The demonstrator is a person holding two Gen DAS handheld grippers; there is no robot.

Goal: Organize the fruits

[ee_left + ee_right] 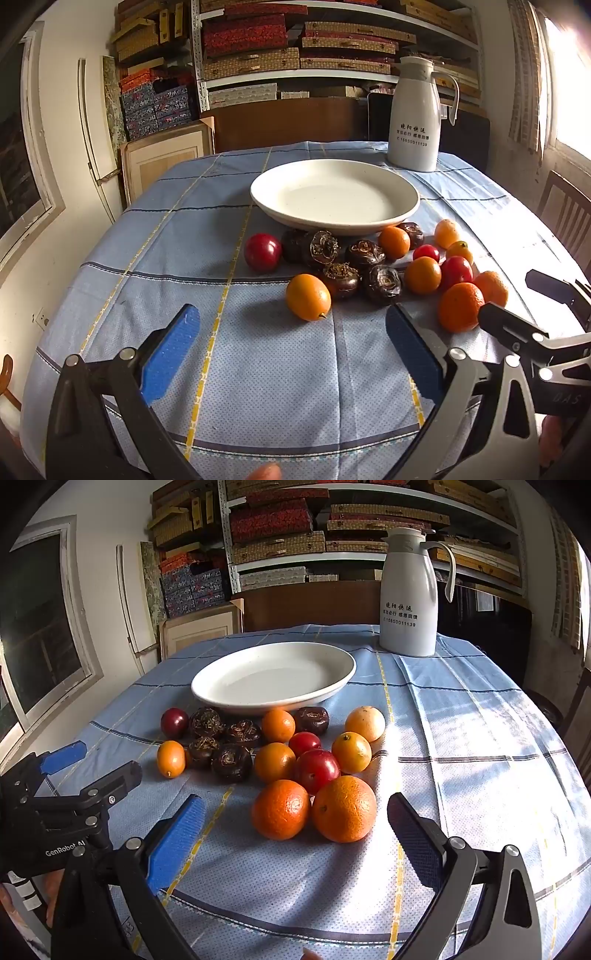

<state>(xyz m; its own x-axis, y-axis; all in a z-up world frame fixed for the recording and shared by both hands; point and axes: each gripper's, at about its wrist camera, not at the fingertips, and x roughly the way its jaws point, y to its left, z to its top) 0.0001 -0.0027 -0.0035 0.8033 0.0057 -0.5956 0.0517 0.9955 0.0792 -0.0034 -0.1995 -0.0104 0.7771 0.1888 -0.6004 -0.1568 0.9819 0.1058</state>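
Observation:
An empty white plate (334, 195) (273, 675) sits mid-table. In front of it lies a loose heap of fruit: several oranges, among them two large ones (343, 808) (280, 808), red plums (263, 252) (317, 770), dark brown water chestnuts (382, 284) (232, 761) and a small oval orange fruit (308, 297) (170, 758). My left gripper (291, 347) stands open just short of the oval fruit, nothing between its blue pads. My right gripper (295, 832) is open too, close in front of the two large oranges. Each gripper shows at the edge of the other's view.
A white thermos jug (415, 118) (410, 594) stands at the table's back right. The blue checked tablecloth (184, 229) covers the table. Shelves of boxes (295, 44) fill the wall behind. A wooden chair (565, 214) is on the right.

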